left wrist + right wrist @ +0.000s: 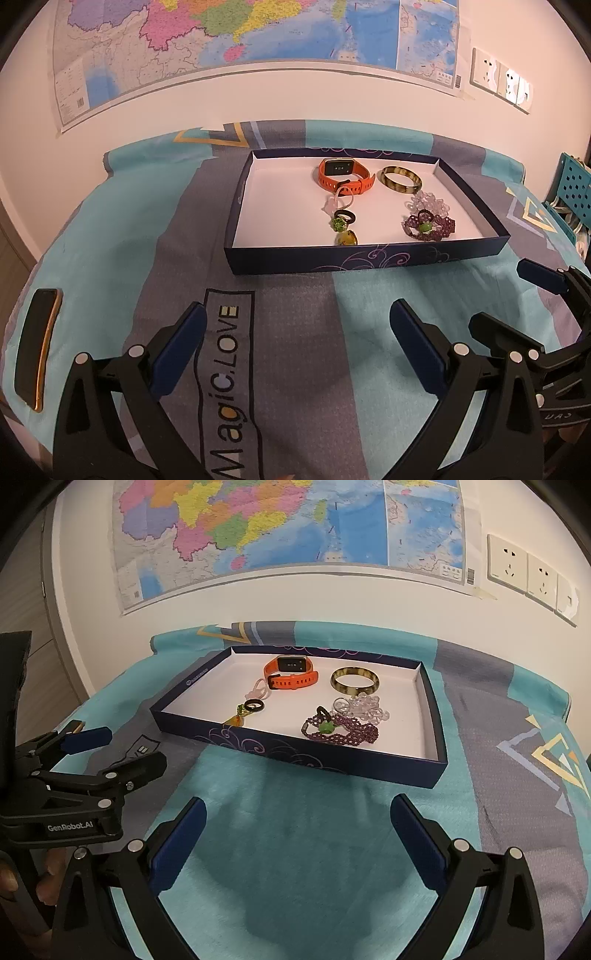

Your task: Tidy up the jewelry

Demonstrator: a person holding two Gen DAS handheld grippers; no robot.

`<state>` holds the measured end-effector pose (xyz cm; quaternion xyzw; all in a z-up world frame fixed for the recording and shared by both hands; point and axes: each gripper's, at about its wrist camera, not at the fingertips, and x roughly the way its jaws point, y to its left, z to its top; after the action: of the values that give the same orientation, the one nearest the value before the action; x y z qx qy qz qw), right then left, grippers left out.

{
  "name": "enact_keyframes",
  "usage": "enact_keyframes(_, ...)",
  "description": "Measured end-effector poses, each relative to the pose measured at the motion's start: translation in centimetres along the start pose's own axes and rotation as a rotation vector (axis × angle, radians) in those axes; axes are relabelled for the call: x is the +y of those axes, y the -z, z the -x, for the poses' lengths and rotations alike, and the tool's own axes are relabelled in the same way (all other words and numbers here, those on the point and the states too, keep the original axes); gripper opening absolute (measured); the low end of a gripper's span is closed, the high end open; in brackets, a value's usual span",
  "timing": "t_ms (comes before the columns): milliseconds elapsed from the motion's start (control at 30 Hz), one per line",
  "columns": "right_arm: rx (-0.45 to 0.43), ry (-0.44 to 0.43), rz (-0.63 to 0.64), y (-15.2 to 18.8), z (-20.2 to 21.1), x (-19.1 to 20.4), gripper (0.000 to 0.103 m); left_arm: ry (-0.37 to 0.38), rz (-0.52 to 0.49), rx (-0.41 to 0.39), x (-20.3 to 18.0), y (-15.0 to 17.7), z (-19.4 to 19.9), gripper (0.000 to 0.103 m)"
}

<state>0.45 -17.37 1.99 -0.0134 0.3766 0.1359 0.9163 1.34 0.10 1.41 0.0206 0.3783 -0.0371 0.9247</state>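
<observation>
Tray [369, 258]: shallow dark-blue box lid, white inside, lying flat on the bedspread ahead of both claws. Holds all the jewelry in view, loose and uncompartmented, presumably so pieces can be picked out and sorted.

Watch [341, 171]: orange strap, at the tray's far side, farthest from the claws. Strap closed in a loop, face up.

Bangle [400, 179]: mottled amber ring, lying flat just right of the watch, apart from it.

Clear beads [430, 203]: heaped nearer than the bangle, touching it or nearly so; I cannot tell which.

Purple beads [428, 225]: strand with a green piece, against the clear beads, tangled enough that lifting one may drag the other.

Pendant chain [343, 218]: pink charm, dark ring, green bead and amber drop strung toward the tray's near wall, closest to the left claw.

Left claw [299, 347]: jaws wide, nothing between them, low over the cloth short of the tray. Seemingly poised to reach in.

Right claw [299, 834]: jaws wide, empty, beside the left claw, the tray ahead and the purple beads nearest it.

Phone [37, 347]: flat on the cloth, well left of the left claw, out of the work.

Bedspread [110, 240]: teal and grey, soft; gives a forgiving surface.

Wall map [258, 33]: behind the bed.
</observation>
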Motion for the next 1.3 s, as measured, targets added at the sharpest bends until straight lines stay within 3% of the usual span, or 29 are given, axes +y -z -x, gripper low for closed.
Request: enact_keyframes(1300,0.011,-0.013,-0.014,0.22,-0.26,0.07,0.097,-0.005,0.002,0.023,-0.03,0.55,-0.66,0.098)
